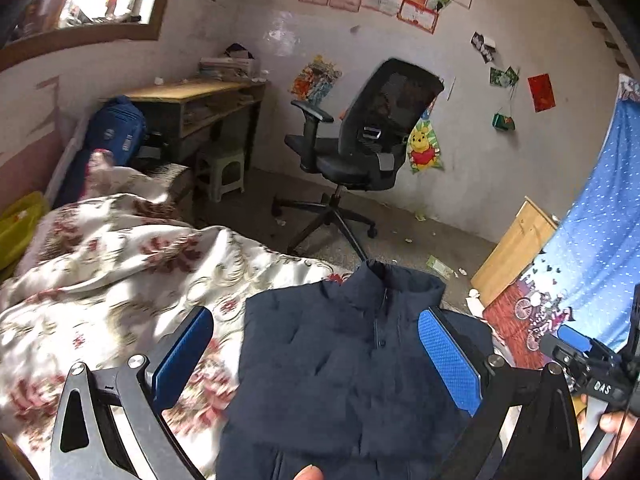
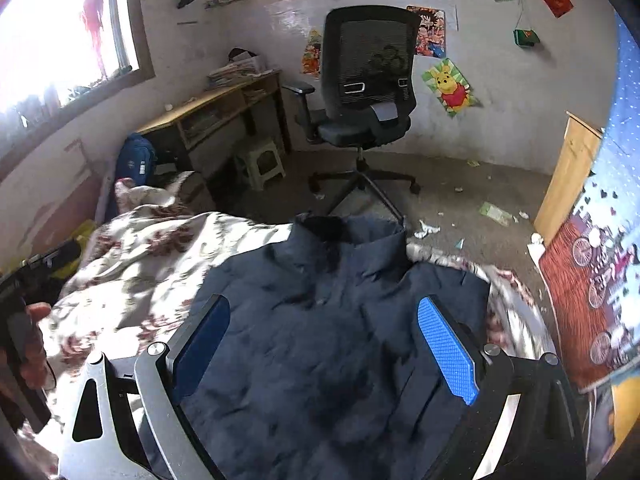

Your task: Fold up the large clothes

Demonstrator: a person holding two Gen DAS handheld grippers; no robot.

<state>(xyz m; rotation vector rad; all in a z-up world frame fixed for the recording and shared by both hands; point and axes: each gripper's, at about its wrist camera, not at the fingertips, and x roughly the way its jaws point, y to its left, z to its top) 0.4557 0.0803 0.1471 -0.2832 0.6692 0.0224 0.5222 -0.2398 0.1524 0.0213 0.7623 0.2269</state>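
A dark navy padded jacket [image 1: 340, 360] lies front up on a floral bedspread [image 1: 100, 280], collar toward the far edge of the bed. My left gripper [image 1: 316, 356] hovers over its chest, open, blue pads wide apart and nothing between them. In the right wrist view the same jacket [image 2: 320, 340] fills the lower middle, sleeves folded in over the body. My right gripper [image 2: 324, 348] is also open above it, holding nothing. The right gripper's body [image 1: 592, 364] shows at the far right of the left wrist view, a hand on it.
A black office chair [image 2: 364, 92] stands on the littered floor beyond the bed. A wooden desk [image 2: 216, 108], a small stool [image 2: 264, 160] and a blue backpack [image 2: 136, 160] are at the left wall. A blue patterned curtain [image 2: 600, 260] hangs at the right.
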